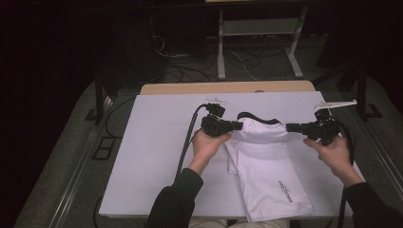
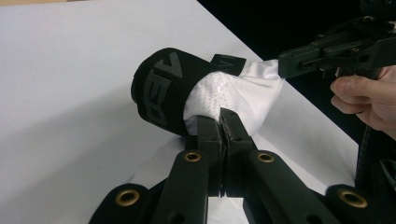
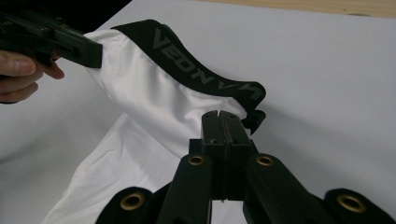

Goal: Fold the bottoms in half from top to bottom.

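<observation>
We see white shorts (image 1: 266, 164) of fine mesh knit with a broad black elastic waistband (image 3: 205, 70) bearing grey letters, lying on the white table sheet (image 1: 152, 142). We have the left gripper (image 1: 236, 125) and right gripper (image 1: 291, 127) each clamped on the waist's opposite sides, stretching it between them.

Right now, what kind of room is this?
Probably a lab or workshop for recording, not a home. A table under a plain white cover stands in a dark room, loose cables lie on the floor behind it, and a bare metal stand is beyond.
</observation>
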Demonstrator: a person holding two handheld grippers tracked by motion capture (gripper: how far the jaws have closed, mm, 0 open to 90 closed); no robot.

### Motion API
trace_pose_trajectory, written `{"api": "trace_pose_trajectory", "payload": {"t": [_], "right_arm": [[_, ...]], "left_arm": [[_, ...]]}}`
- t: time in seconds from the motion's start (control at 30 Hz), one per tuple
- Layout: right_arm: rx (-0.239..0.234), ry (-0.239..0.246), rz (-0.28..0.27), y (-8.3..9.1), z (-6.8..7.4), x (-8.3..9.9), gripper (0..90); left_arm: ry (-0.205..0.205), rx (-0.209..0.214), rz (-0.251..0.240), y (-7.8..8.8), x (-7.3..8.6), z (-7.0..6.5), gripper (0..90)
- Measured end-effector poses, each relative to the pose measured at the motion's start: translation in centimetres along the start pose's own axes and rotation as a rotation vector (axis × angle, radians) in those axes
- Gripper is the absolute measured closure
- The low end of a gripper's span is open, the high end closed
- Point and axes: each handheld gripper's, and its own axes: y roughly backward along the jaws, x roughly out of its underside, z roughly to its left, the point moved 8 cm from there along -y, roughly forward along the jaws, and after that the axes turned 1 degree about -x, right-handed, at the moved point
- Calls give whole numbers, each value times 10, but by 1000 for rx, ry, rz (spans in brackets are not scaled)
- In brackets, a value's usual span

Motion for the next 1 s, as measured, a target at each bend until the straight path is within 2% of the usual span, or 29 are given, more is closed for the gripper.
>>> {"api": "trace_pose_trajectory", "payload": {"t": [0.4,0.7,1.0], "right_arm": [[-25,3,10,4,8,16,890],[-38,0,25,5,12,25,890],[-46,2,38,9,16,35,890]], "left_arm": [[-9,20,22,2,14,-7,873],[1,36,27,2,26,-11,873],[-1,66,47,3,38,-23,873]]}}
